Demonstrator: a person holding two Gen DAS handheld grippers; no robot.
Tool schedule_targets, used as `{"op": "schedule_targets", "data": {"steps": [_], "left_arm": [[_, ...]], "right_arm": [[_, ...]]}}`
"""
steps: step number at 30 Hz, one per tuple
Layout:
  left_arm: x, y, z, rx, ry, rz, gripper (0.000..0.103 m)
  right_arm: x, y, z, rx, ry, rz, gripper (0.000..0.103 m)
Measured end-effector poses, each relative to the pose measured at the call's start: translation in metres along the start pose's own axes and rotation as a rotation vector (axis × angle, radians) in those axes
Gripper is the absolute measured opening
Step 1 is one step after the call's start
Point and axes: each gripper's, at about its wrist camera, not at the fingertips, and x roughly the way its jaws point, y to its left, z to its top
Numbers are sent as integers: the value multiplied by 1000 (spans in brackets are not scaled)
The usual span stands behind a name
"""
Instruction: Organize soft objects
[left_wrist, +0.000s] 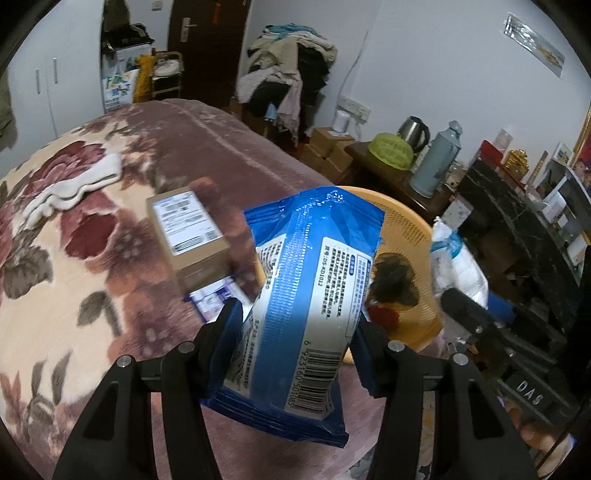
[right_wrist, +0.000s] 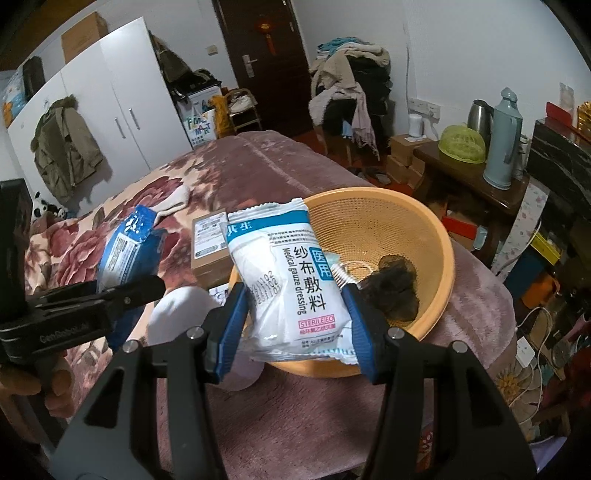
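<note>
My left gripper (left_wrist: 295, 343) is shut on a blue and white soft packet (left_wrist: 306, 295), held above the bed just left of the orange basket (left_wrist: 413, 225). My right gripper (right_wrist: 295, 325) is shut on a white medical gauze dressing pack (right_wrist: 291, 277), held over the near rim of the same orange basket (right_wrist: 436, 258). A dark mesh bundle (right_wrist: 395, 291) lies inside the basket. In the right wrist view the left gripper (right_wrist: 110, 291) and its blue packet (right_wrist: 125, 247) show at the left. The gauze pack (left_wrist: 458, 262) and the right gripper's fingers (left_wrist: 465, 310) show at the right of the left wrist view.
A cardboard box (left_wrist: 192, 236) with a label sits on the floral blanket (left_wrist: 74, 258) beside the basket. White folded socks (left_wrist: 74, 188) lie farther back. A white rounded object (right_wrist: 181, 310) lies near the box. A wooden side table (right_wrist: 465, 177) with a thermos and kettle stands right of the bed.
</note>
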Motion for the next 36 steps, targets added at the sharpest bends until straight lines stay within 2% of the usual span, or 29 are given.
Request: {"op": "schedule_targets", "data": {"steps": [7, 19, 21, 22, 23, 26, 28, 30, 34, 36], "left_arm": [[25, -28, 24, 37, 19, -46, 57], [72, -32, 49, -43, 51, -107, 57], [81, -33, 52, -57, 46, -131, 61], [86, -34, 53, -58, 51, -147, 73], [89, -35, 54, -60, 56, -150, 83], [90, -36, 52, -65, 39, -126, 92], [89, -36, 50, -50, 37, -101, 100], [89, -36, 48, -31, 37, -80, 102], [88, -39, 42, 24, 42, -31, 102], [88, -39, 40, 40, 42, -16, 102]], "right_arm": [[2, -17, 16, 41, -18, -24, 53], [28, -41, 42, 111, -21, -64, 54], [35, -45, 49, 125, -27, -65, 55], [40, -48, 52, 135, -30, -53, 55], [45, -51, 54, 152, -24, -39, 57], [52, -62, 54, 236, -4, -31, 69], [49, -64, 50, 250, -17, -36, 85], [45, -66, 44, 255, -14, -48, 93], [46, -69, 38, 255, 17, -57, 94], [45, -70, 35, 255, 26, -60, 100]]}}
